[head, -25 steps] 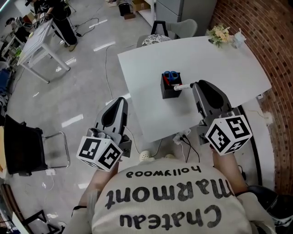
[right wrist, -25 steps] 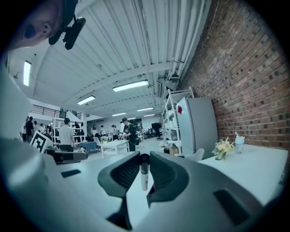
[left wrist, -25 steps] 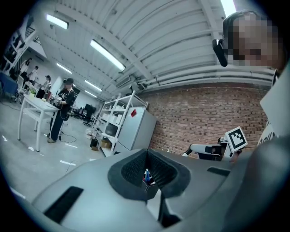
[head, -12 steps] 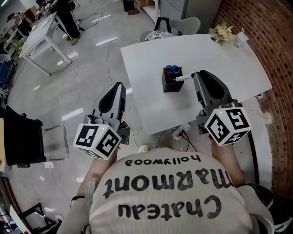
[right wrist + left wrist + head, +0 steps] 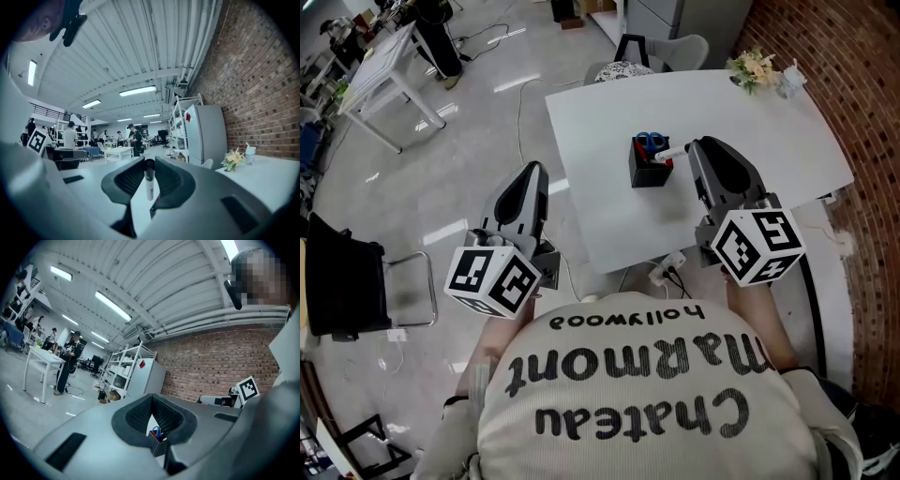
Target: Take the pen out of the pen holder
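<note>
A black pen holder (image 5: 648,171) stands mid-table on the white table (image 5: 769,141), with blue scissor handles (image 5: 650,141) sticking out of it. My right gripper (image 5: 692,148) is shut on a white pen (image 5: 672,152) with a black cap. The pen lies tilted at the holder's right rim; whether its end is still inside I cannot tell. In the right gripper view the pen (image 5: 149,183) stands upright between the jaws of my right gripper (image 5: 149,161). My left gripper (image 5: 536,169) hangs over the floor left of the table, shut and empty. The holder (image 5: 157,440) shows past the jaws of my left gripper (image 5: 151,397).
A small flower bunch (image 5: 750,66) and a white cup (image 5: 787,80) sit at the table's far right corner. A chair (image 5: 623,58) stands behind the table. A black folding chair (image 5: 347,291) and another white table (image 5: 380,75) are on the floor to the left. Brick wall at right.
The right gripper, still holding the pen, has lifted it slightly relative to the holder. The left gripper has hardly moved.
</note>
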